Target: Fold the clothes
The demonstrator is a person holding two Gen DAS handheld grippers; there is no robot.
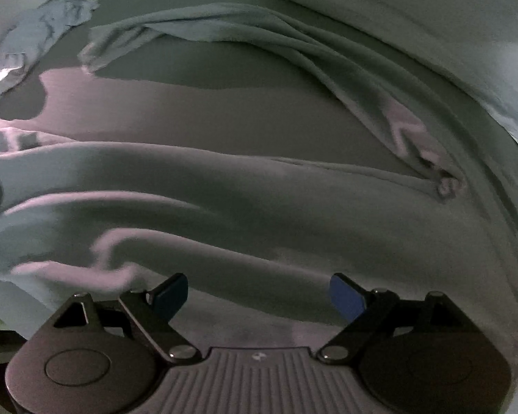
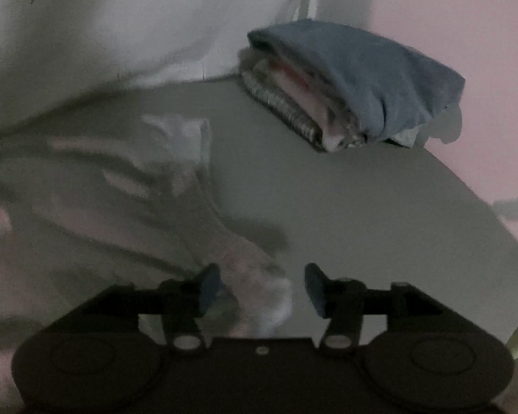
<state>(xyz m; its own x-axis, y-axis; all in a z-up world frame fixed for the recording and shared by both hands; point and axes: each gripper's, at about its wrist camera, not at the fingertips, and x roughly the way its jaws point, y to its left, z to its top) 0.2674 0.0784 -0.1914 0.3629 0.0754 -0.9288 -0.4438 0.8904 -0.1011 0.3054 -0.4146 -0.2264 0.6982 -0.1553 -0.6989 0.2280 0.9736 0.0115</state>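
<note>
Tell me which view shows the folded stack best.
The right wrist view: the folded stack sits whole at the far side, a blue piece on top, patterned layers visible at its edge. The left wrist view shows only the loose garment spread out, no stack.

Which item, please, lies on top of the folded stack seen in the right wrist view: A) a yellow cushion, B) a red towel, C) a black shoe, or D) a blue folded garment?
D: the folded stack is topped by a blue folded garment, with striped and pale layers showing beneath it at the stack's edge.
</note>
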